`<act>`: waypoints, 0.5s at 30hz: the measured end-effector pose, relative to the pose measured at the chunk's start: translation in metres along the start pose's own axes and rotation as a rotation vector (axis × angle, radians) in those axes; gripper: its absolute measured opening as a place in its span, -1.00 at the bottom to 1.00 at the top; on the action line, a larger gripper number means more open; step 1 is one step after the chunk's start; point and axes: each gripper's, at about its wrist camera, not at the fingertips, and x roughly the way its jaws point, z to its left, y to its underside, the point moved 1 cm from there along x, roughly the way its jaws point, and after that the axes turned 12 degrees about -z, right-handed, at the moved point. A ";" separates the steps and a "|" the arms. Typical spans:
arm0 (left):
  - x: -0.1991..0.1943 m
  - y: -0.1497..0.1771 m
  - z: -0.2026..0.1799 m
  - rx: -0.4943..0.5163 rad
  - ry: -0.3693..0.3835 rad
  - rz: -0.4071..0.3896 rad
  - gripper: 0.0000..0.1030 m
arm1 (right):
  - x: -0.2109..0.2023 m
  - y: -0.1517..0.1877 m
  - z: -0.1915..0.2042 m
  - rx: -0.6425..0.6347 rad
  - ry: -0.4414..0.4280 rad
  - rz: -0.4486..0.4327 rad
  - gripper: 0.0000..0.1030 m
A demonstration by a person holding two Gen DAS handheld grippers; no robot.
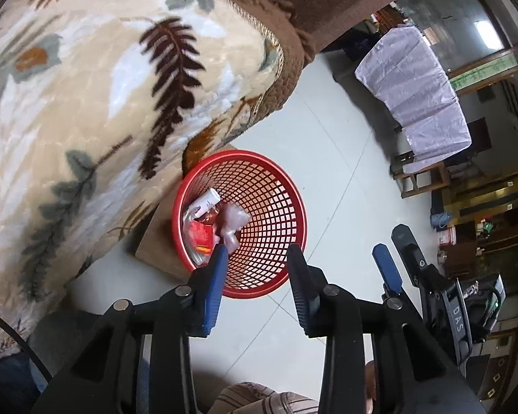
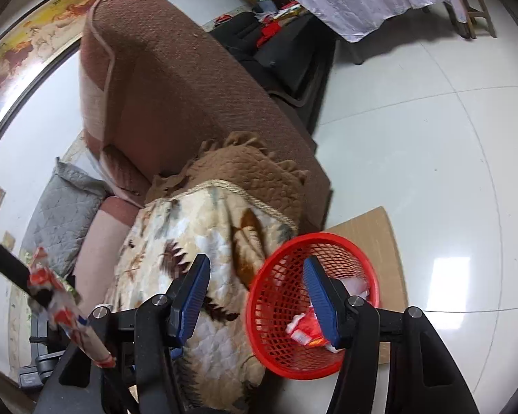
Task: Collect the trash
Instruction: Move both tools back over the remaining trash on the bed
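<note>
Now the left gripper (image 1: 257, 252) hangs spread and empty right over the red basket (image 1: 276, 186), trash already heaped inside against the blanket-side wall. Right gripper (image 2: 257, 269) is spread too, straddling the basket's near rim (image 2: 259, 276), with bare floor (image 2: 431, 138) to its right.

One red mesh basket (image 1: 276, 207) stands on one flat board (image 2: 369, 227). Inside it lie about four pieces of trash: one white bottle (image 1: 207, 201), one red packet (image 1: 200, 234), one crumpled clear wrapper (image 1: 233, 222) and one clear plastic piece, partly hidden. One leaf-patterned blanket (image 1: 86, 103) covers one brown sofa (image 2: 190, 86).
</note>
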 end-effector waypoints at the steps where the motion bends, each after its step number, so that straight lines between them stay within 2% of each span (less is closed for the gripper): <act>1: -0.007 -0.001 0.000 0.003 0.002 -0.013 -0.17 | -0.001 0.000 0.004 -0.006 -0.010 -0.001 0.20; 3: -0.026 -0.003 0.002 0.006 0.012 -0.047 -0.06 | -0.005 0.001 0.018 -0.032 -0.048 0.000 0.24; 10: -0.112 -0.001 0.018 0.044 0.017 -0.188 0.06 | -0.022 0.013 0.081 -0.149 -0.196 -0.005 0.45; 15: -0.186 0.002 0.052 -0.007 -0.005 -0.329 0.13 | -0.031 0.029 0.134 -0.226 -0.306 0.018 0.48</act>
